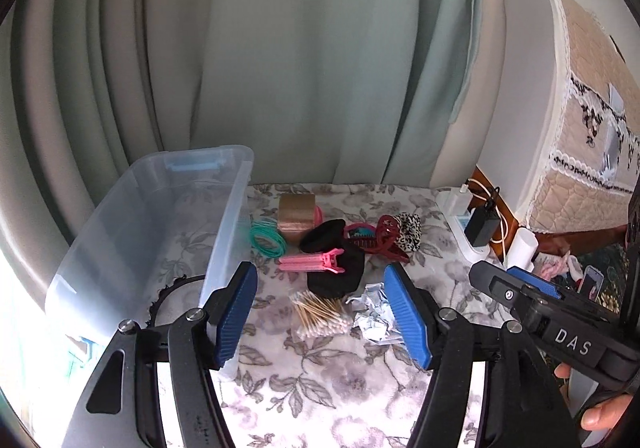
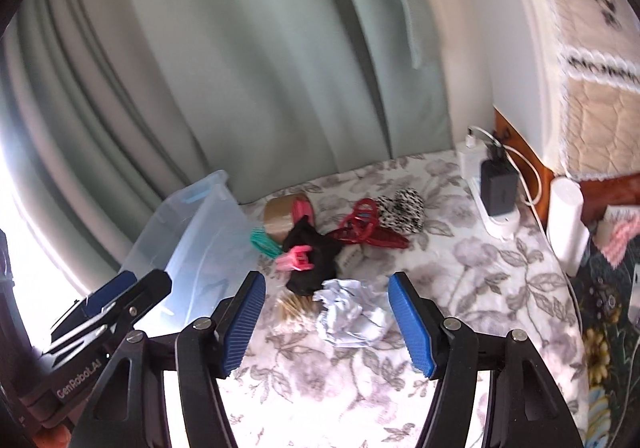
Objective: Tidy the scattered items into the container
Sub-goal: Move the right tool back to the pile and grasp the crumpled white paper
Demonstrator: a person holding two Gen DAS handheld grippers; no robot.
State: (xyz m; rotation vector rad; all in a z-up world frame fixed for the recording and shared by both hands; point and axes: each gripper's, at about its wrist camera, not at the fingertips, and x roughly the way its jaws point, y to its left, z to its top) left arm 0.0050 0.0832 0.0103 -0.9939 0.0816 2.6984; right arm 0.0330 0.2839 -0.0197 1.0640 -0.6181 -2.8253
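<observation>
Scattered hair accessories [image 1: 320, 244] are lying beside the clear container [image 1: 132, 232] (holding only a black headband [image 1: 168, 288]); left gripper [image 1: 320, 312] and right gripper [image 2: 326, 316] are hovering with jaws apart, empty.

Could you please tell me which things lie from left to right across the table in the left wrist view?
Clear plastic storage bin → teal elastic hair bands → pink plastic hair clip → dark red claw hair clip → leopard-print scrunchie → white power strip → white cylindrical bottle.

Crumpled paper [image 2: 352, 312] between parted jaws
</observation>
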